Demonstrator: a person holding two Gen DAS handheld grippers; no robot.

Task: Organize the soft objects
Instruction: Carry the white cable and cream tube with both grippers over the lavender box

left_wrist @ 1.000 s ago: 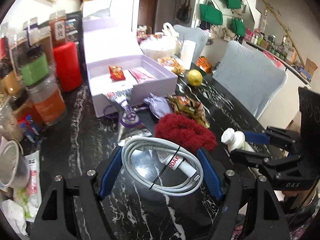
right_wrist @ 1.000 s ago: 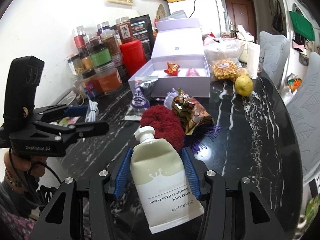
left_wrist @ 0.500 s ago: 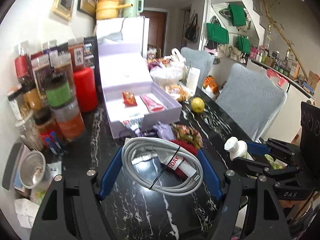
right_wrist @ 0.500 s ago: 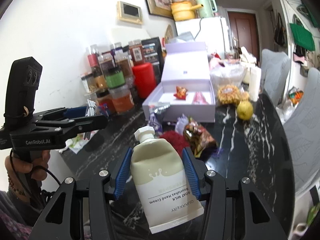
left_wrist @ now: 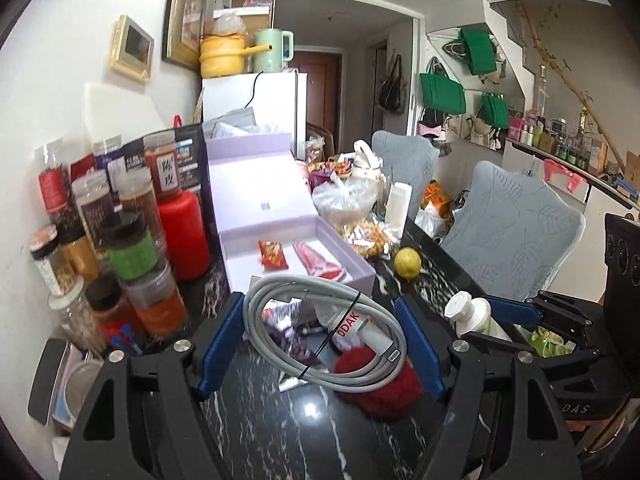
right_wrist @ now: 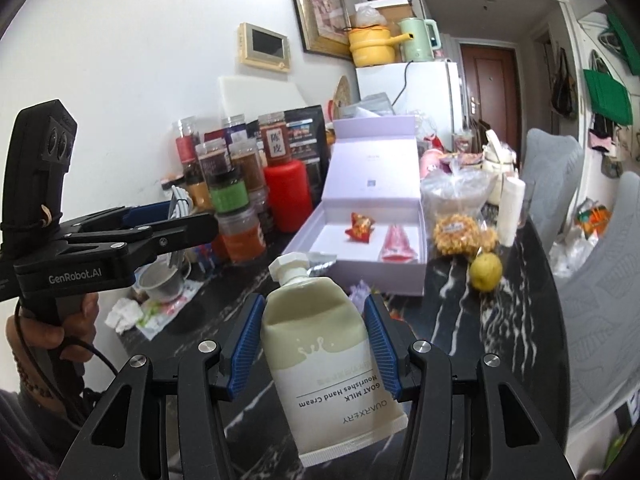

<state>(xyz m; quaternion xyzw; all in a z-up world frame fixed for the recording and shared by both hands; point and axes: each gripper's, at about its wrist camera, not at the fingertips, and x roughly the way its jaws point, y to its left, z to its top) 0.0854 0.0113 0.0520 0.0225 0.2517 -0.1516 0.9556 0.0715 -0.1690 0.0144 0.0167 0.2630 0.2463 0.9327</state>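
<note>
The left gripper (left_wrist: 322, 344) is closed on a coiled grey cable (left_wrist: 320, 332), held clear above the black marble table (left_wrist: 280, 432); the right gripper (right_wrist: 316, 340) clamps a cream hand-cream tube (right_wrist: 320, 344), cap forward, also off the surface; open tabletop is seen on the right, toward the lemon (right_wrist: 485, 271); jars (left_wrist: 132, 248) crowd the left edge; the open lilac box (right_wrist: 360, 236) lies ahead, two red packets inside; a red fuzzy item (left_wrist: 384, 392) rests beneath the cable.
</note>
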